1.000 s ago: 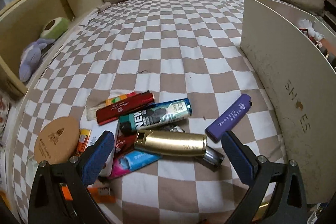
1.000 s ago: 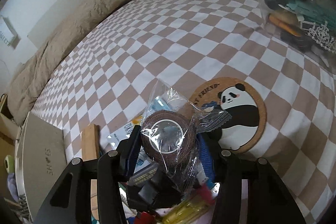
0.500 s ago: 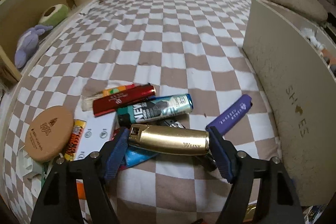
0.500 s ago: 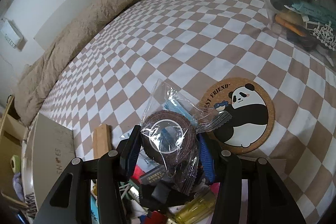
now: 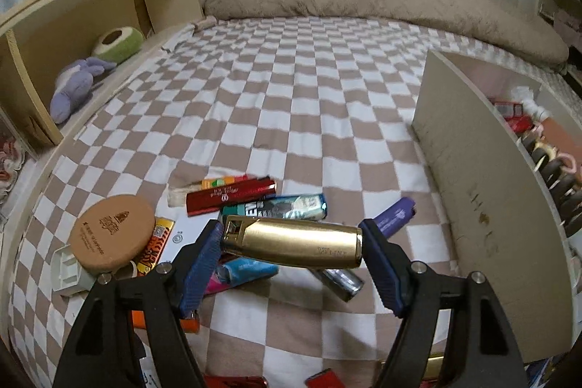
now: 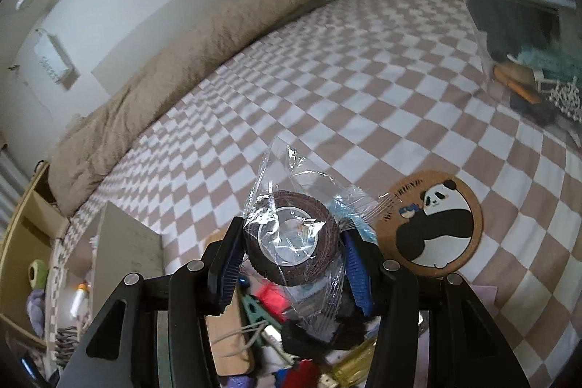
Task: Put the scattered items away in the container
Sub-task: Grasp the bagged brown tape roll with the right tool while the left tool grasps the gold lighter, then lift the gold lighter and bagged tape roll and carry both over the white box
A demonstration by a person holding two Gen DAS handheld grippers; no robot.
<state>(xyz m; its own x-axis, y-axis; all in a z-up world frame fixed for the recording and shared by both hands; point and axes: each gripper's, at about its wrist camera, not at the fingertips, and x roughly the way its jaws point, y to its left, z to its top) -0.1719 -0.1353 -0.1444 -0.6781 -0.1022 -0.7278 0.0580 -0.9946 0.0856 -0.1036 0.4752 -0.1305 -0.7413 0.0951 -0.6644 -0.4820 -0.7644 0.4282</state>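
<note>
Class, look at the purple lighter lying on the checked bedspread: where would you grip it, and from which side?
Grip the purple lighter across its narrow mid-body, coming from above. It lies flat and slanted, long sides free, beside the shoe box, and the left gripper already holds a gold lighter.

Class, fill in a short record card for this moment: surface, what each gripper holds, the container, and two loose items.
surface: checkered bedsheet
left gripper: shut on gold lighter
right gripper: shut on wrapped brown tape roll
container: beige shoe box, beside the pile
loose items: red lighter; purple lighter
</note>
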